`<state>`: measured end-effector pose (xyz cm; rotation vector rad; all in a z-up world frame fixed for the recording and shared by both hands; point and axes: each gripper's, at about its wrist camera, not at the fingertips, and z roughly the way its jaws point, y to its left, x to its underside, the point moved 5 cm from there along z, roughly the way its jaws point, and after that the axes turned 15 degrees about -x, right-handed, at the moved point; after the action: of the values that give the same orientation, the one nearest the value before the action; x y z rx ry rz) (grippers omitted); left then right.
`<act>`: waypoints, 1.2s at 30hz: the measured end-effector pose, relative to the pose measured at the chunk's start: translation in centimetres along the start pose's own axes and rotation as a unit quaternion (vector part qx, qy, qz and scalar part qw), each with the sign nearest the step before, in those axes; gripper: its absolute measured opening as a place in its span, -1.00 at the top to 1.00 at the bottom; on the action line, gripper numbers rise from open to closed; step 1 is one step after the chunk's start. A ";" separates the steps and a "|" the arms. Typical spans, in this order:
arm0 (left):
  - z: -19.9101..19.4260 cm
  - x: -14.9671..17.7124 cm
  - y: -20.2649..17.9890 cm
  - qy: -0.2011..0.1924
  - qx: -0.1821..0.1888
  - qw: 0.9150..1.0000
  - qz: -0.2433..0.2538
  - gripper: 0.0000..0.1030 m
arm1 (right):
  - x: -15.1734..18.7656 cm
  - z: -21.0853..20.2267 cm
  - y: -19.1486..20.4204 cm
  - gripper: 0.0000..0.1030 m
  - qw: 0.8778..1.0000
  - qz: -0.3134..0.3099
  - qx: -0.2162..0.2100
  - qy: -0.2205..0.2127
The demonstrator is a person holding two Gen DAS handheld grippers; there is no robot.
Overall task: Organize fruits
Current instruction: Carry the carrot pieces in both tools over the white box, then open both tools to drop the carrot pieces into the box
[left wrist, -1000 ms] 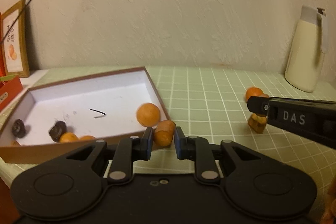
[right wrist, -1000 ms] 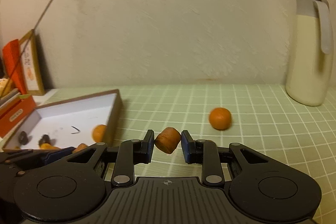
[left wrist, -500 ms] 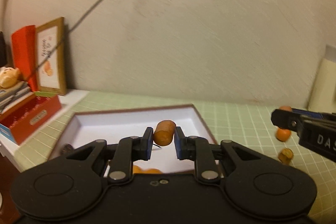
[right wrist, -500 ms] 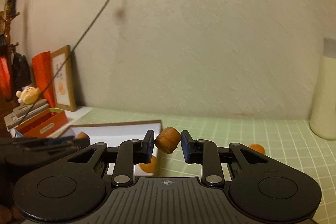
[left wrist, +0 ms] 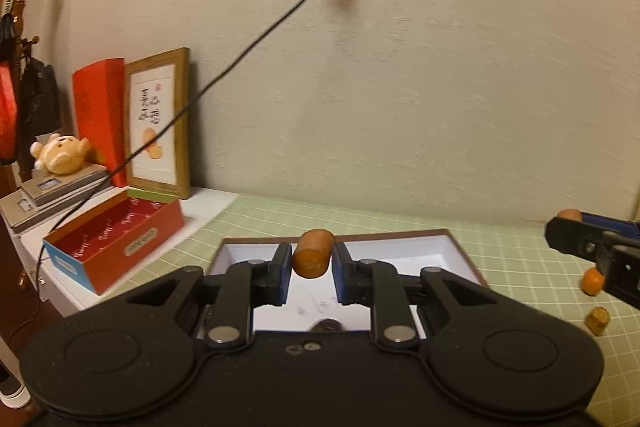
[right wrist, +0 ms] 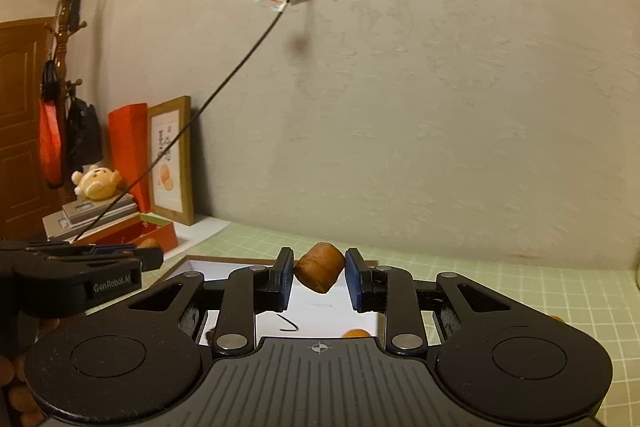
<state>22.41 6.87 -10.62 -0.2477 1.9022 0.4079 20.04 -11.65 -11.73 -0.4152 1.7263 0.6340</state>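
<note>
My left gripper (left wrist: 311, 267) is shut on an orange carrot-like chunk (left wrist: 313, 258), held above the white-lined brown box (left wrist: 400, 251). My right gripper (right wrist: 319, 277) is shut on a second orange chunk (right wrist: 320, 271), also raised over the box (right wrist: 224, 269). The right gripper shows at the right edge of the left wrist view (left wrist: 576, 241). The left gripper shows at the left of the right wrist view (right wrist: 100, 263). A small orange fruit (left wrist: 593, 281) and a brown piece (left wrist: 597, 320) lie on the green tablecloth. Dark and orange pieces lie in the box (right wrist: 356, 333).
A red open box (left wrist: 116, 239), a framed picture (left wrist: 158, 123), a red carton, stacked books with a plush toy (left wrist: 62, 155) stand at the left. A black cable (left wrist: 240, 59) runs from the wall socket. The wall is close behind the table.
Both grippers have risen with their orange chunks and swung left, from near table level to above the box. The white jug has left both views.
</note>
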 end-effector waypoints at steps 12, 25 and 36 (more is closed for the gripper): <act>3.5 0.3 2.3 0.022 -0.025 0.999 -0.007 0.77 | -0.3 5.0 -0.3 0.45 1.000 -0.010 -0.011 0.027; 8.1 1.5 2.4 0.055 -0.040 0.998 0.000 0.77 | 1.6 11.3 -4.6 0.45 0.996 0.039 0.005 0.081; 10.7 1.8 3.0 0.087 -0.060 0.994 -0.007 0.08 | 1.8 12.4 -6.0 -0.41 0.995 0.060 0.015 0.081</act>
<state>29.85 13.89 -15.21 -0.3877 2.0479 0.5049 32.73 -8.68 -16.63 -0.3524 1.9244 0.6756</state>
